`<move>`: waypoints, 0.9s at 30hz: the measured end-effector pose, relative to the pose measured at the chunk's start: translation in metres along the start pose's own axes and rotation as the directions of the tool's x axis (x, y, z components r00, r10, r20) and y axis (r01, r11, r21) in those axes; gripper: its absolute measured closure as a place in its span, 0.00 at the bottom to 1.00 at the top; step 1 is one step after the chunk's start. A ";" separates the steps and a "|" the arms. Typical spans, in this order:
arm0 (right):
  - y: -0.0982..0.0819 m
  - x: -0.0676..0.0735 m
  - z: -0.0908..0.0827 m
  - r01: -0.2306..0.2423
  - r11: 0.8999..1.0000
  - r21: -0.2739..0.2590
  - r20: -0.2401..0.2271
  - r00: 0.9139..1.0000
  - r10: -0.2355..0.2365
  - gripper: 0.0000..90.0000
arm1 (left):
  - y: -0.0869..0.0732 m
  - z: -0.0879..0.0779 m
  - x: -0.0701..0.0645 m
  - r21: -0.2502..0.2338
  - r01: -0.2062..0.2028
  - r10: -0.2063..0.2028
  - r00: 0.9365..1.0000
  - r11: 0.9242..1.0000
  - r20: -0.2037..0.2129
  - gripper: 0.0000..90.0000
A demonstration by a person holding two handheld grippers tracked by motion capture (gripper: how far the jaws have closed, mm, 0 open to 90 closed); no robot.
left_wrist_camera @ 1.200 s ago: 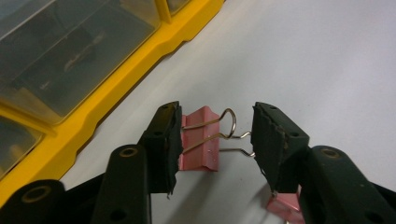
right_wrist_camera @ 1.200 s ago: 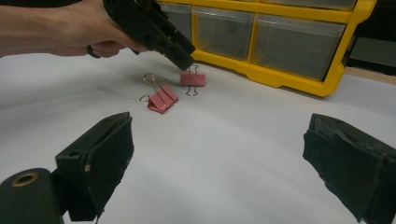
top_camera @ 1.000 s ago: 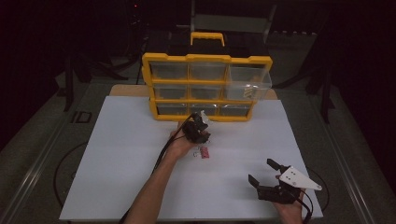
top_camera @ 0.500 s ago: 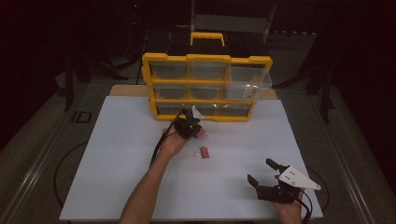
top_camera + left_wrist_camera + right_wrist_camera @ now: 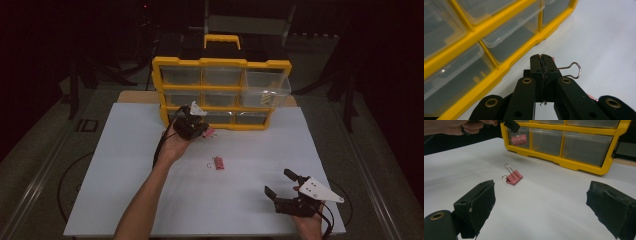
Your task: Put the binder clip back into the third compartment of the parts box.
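My left gripper [image 5: 201, 129] is shut on the wire handle [image 5: 574, 70] of a pink binder clip [image 5: 210, 132], which hangs in the air just in front of the yellow drawer organiser's [image 5: 222, 62] bottom row. In the right gripper view that clip [image 5: 518, 139] dangles below the left gripper [image 5: 511, 125]. A second pink binder clip [image 5: 218, 163] lies on the white table mat [image 5: 125, 190], also seen from the right gripper [image 5: 514, 178]. My right gripper [image 5: 280, 182] rests open at the near right, its jaws wide apart [image 5: 541, 205] with nothing between them.
The organiser has clear plastic drawers in three rows. Its upper right drawer [image 5: 267, 85] is pulled out. In the left gripper view the yellow frame [image 5: 506, 62] stands close on the left. A dark floor surrounds the table.
The left hand has risen and moved back toward the organiser, carrying one pink clip off the mat. The other clip and the right gripper have stayed put.
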State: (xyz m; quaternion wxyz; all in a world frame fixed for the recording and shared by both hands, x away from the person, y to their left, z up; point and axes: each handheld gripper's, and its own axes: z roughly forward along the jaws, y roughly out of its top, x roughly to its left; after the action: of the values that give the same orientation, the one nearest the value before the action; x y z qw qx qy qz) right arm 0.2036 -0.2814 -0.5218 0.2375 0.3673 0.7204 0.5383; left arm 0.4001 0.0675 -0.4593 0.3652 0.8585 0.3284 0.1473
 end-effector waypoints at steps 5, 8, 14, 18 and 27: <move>0.000 0.001 0.001 0.007 1.000 -0.002 -0.004 1.000 -0.007 0.09 | 0.011 -0.013 0.001 -0.011 -0.011 0.011 1.000 1.000 0.005 1.00; 0.001 0.001 0.001 0.005 1.000 -0.005 -0.003 1.000 -0.005 0.09 | 0.017 -0.020 0.000 -0.021 -0.017 0.017 1.000 1.000 0.010 1.00; 0.002 0.000 -0.001 0.001 1.000 -0.008 0.001 1.000 -0.001 0.09 | 0.035 -0.038 -0.001 -0.048 -0.025 0.027 0.999 0.999 0.042 1.00; 0.002 0.000 -0.001 0.001 1.000 -0.007 0.001 1.000 -0.001 0.09 | 0.049 -0.048 -0.001 -0.058 -0.033 0.036 0.998 0.998 0.054 1.00; 0.002 0.000 -0.001 -0.002 1.000 -0.005 0.000 1.000 0.002 0.09 | 0.083 -0.073 0.000 -0.103 -0.049 0.057 0.996 0.994 0.076 1.00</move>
State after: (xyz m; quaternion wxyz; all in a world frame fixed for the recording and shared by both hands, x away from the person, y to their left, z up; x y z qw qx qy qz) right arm 0.2028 -0.2816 -0.5200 0.2378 0.3675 0.7186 0.5404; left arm 0.4022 0.0633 -0.3484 0.4166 0.8525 0.2832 0.1394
